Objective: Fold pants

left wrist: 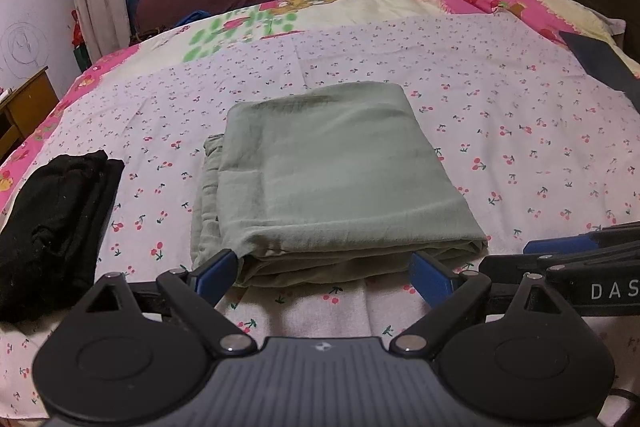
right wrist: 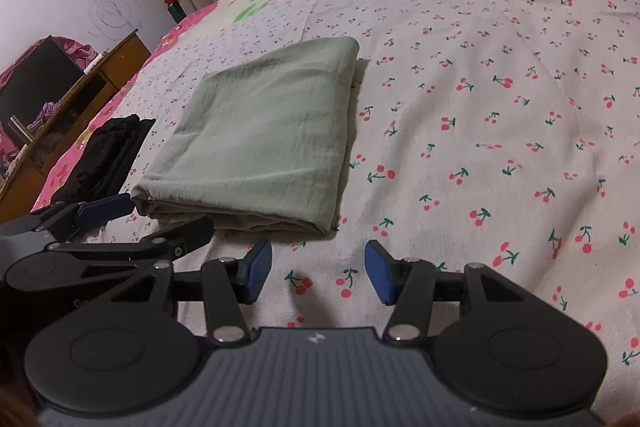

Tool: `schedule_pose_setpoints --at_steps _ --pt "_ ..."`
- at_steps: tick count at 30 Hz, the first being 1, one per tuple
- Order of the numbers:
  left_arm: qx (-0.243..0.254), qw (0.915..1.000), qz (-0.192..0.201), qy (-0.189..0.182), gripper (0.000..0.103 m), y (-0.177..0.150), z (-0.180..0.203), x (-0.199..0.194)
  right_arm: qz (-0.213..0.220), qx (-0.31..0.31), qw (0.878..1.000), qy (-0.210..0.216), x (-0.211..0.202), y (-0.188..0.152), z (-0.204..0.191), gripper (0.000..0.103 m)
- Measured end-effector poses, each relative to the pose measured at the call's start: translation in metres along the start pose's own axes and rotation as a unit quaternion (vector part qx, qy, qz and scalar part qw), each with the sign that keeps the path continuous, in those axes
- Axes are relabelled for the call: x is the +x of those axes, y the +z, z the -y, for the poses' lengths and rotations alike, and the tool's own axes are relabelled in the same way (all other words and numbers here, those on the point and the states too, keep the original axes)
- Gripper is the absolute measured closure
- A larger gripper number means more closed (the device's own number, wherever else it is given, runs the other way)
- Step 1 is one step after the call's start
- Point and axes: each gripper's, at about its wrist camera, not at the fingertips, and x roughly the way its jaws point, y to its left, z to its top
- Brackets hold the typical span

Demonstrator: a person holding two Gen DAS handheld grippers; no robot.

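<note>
The green pants (left wrist: 332,179) lie folded on the bed (left wrist: 500,155), and both the left hand-held gripper (left wrist: 324,271) and the right hand-held gripper (right wrist: 318,269) are open, holding nothing.

- We see green pants (right wrist: 264,135) folded flat on the cherry-print bed (right wrist: 500,131).
- Our right gripper (right wrist: 318,269), jaws apart, hovers empty just before them.
- Black garment (right wrist: 108,155) lies left.

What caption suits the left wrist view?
Open left tool before folded green pants on cherry-print bedsheet, black garment beside.

Black garment (left wrist: 56,227) crowds pants' (left wrist: 336,179) left; right open.
</note>
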Motion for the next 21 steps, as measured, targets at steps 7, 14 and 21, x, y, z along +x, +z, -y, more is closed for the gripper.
schedule_pose_setpoints --at_steps 7,14,21 --pt "0.003 1.0000 -0.001 0.002 0.000 -0.0003 0.0009 0.0005 -0.002 0.002 1.000 0.000 0.0002 0.0000 0.0005 0.049" --pt "0.004 1.0000 -0.001 0.002 0.000 -0.0001 0.0007 0.0003 -0.002 0.002 1.000 0.000 0.0005 -0.0001 0.0011 0.049" --pt "0.005 1.0000 -0.001 0.003 0.000 -0.0002 0.0011 0.0003 -0.002 0.002 1.000 0.001 0.0006 -0.0006 0.0009 0.049"
